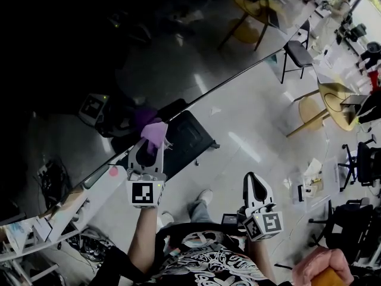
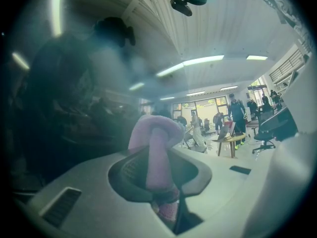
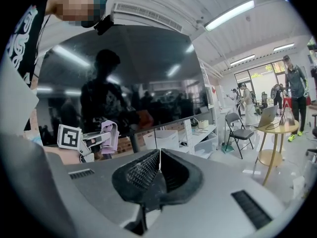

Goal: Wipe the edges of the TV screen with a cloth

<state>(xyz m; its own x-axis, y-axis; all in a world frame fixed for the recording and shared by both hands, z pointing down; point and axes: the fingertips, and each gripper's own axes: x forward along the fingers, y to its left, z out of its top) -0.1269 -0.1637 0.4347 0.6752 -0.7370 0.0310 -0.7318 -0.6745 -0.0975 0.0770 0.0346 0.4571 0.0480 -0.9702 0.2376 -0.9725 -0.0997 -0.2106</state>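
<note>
The TV screen (image 1: pixel 89 58) is a large dark panel filling the upper left of the head view, with its lower edge (image 1: pixel 196 97) running diagonally. My left gripper (image 1: pixel 152 143) is shut on a purple cloth (image 1: pixel 155 133) and holds it against the screen just above that edge. In the left gripper view the cloth (image 2: pixel 154 148) sticks up between the jaws, close to the dark glass (image 2: pixel 59 108). My right gripper (image 1: pixel 254 182) hangs lower right, away from the TV, shut and empty. The right gripper view shows the screen (image 3: pixel 129 78) and the left gripper (image 3: pixel 86 139) with the cloth (image 3: pixel 110 135).
The TV's black base (image 1: pixel 190 137) sits on the floor below the cloth. A white shelf (image 1: pixel 53 216) with boxes runs under the screen. A black chair (image 1: pixel 296 53) and round wooden tables (image 1: pixel 333 103) stand to the right. Several people stand far back (image 3: pixel 296 90).
</note>
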